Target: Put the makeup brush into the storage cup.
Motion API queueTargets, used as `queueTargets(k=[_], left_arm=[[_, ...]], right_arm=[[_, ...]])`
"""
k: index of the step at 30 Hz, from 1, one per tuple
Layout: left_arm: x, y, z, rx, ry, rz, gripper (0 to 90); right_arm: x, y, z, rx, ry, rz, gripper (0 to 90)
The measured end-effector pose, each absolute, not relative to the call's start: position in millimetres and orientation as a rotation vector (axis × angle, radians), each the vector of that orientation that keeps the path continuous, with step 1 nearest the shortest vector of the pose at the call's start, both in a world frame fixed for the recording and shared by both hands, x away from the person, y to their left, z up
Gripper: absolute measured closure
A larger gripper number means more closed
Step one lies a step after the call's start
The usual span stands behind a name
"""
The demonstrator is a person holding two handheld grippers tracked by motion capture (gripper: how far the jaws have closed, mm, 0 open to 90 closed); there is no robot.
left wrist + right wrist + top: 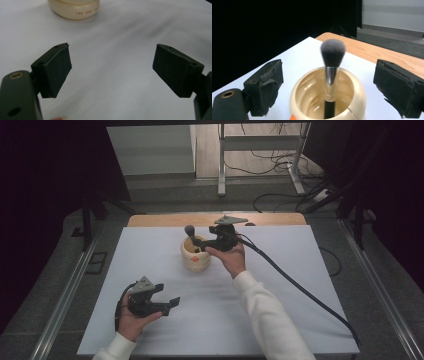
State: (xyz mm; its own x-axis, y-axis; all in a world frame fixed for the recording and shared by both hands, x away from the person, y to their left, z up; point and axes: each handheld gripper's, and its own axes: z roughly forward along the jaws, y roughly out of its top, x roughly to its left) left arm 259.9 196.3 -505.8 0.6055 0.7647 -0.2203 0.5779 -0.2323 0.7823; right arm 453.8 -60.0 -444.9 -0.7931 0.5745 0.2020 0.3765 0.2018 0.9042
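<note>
Standing in a cream-coloured pot point(195, 255), a makeup brush point(191, 236) leans with its dark handle down inside and its grey bristle head up above the rim. The pot sits on the white tabletop point(280, 285), toward its far middle, with a strip of bare wood showing along the far edge. In the right gripper view the brush point(331, 75) rises between the 2 black fingers, its silver ferrule level with the pot's rim point(352, 82), and neither pad touches it. The right gripper point(206, 244) hovers just at the pot's right side, held in a hand with a white sleeve, and its fingers are spread wide with nothing in their grasp; the brush stands free between them. A thick black cable point(300, 287) trails from that gripper across the tabletop toward the near right corner.

The left gripper point(169, 304) rests low near the front left of the tabletop, well apart from the pot, held in the person's other hand. In the left gripper view its 2 fingers point(53, 70) stand far apart with bare white surface between them, and the base of the pot point(75, 8), bearing small red lettering, shows at the top edge farther off.
</note>
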Motion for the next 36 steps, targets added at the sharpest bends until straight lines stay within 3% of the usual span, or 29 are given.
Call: queueTargets(k=[7,24,36], left_arm=[[260.7,196.5,-506.4,1.924,1.093,0.264,15.6],[254.0,202.7,-507.7,1.915,1.101,0.275,15.7],[251.5,204.8,-508.4,1.911,1.115,0.279,15.6]], right_arm=[[451.3,-64.9,-444.7,0.915,2.350,1.627,2.9],[427.4,-97.5,-442.2,0.893,2.452,1.592,5.0],[407.6,-142.4,-446.0,0.913,2.436,1.564,5.7]])
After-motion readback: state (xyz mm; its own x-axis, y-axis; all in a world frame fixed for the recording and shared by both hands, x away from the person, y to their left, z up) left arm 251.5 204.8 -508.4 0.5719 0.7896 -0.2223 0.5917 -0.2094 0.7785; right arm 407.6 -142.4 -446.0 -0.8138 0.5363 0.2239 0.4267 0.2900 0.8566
